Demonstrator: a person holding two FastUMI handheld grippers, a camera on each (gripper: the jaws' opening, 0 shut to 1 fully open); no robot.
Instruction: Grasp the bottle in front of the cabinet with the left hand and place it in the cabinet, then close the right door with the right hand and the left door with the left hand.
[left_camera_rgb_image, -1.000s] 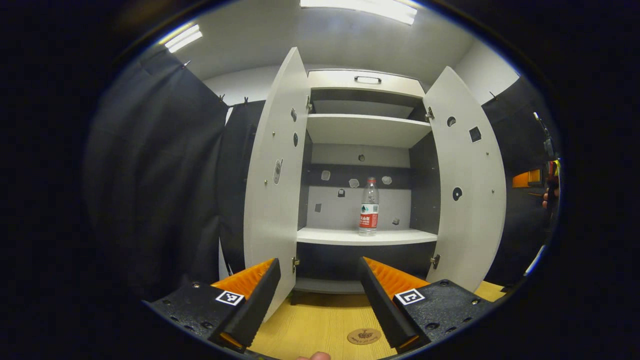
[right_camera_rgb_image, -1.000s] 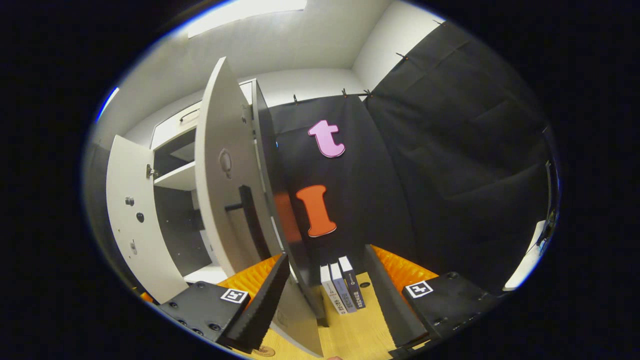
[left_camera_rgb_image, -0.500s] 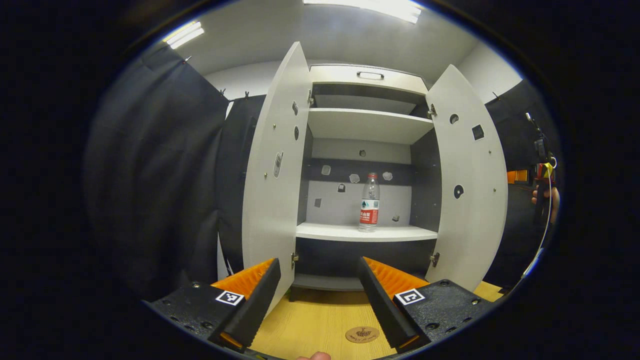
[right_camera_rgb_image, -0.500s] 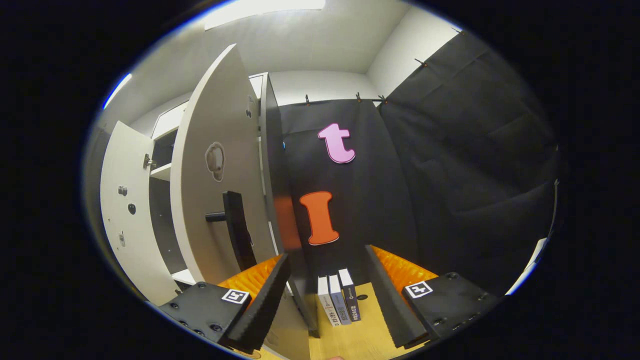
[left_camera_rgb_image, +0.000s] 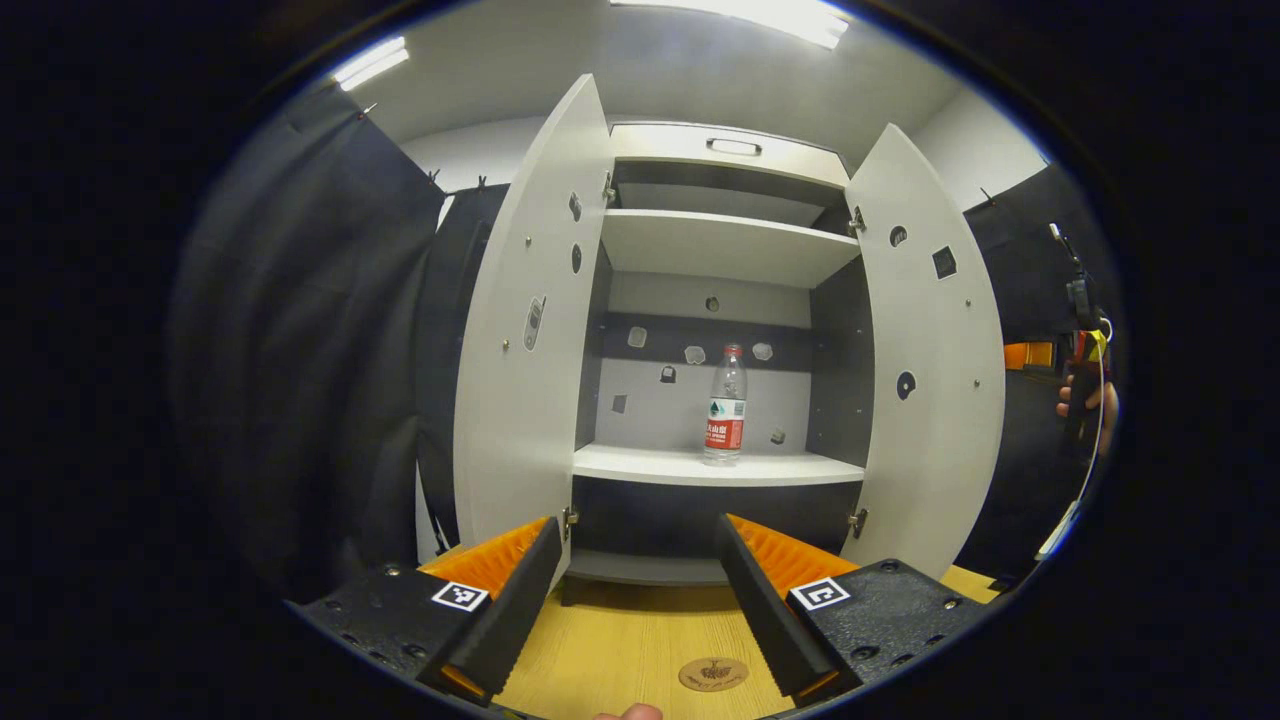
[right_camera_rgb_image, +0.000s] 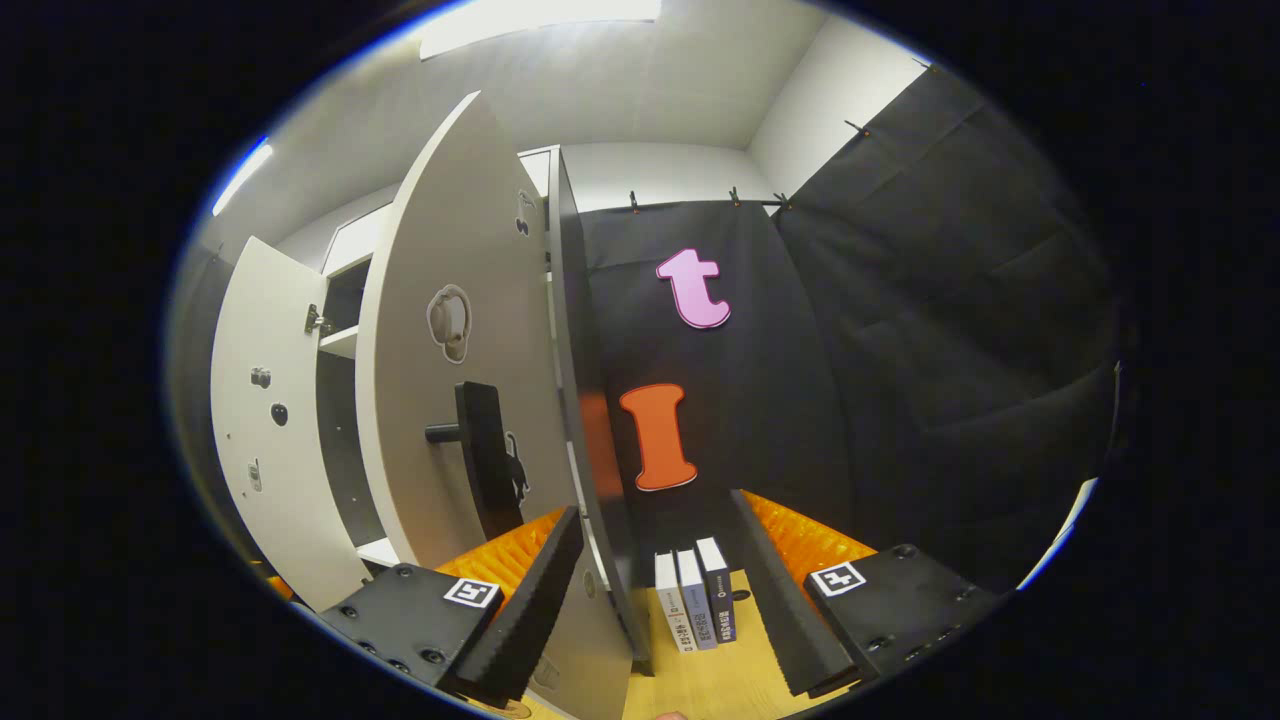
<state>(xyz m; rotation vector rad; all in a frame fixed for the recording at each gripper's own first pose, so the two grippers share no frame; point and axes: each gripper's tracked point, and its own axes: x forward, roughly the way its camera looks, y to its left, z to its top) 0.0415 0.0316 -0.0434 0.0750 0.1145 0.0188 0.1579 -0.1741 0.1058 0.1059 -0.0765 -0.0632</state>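
Right door (right_camera_rgb_image: 440, 380) now swung nearer its open right hand-held gripper (right_camera_rgb_image: 650, 590); left hand-held gripper (left_camera_rgb_image: 635, 590) open, level, facing bottle (left_camera_rgb_image: 725, 405).

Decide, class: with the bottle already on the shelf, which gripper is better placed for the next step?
Right. The bottle stands inside, so the right door closes next. The right gripper, open, is beside that door's outer face.

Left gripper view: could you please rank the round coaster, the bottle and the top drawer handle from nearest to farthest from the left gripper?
1. Round coaster, on the tabletop between the fingers.
2. Bottle, upright on the cabinet's middle shelf.
3. Top drawer handle, high above the shelves.
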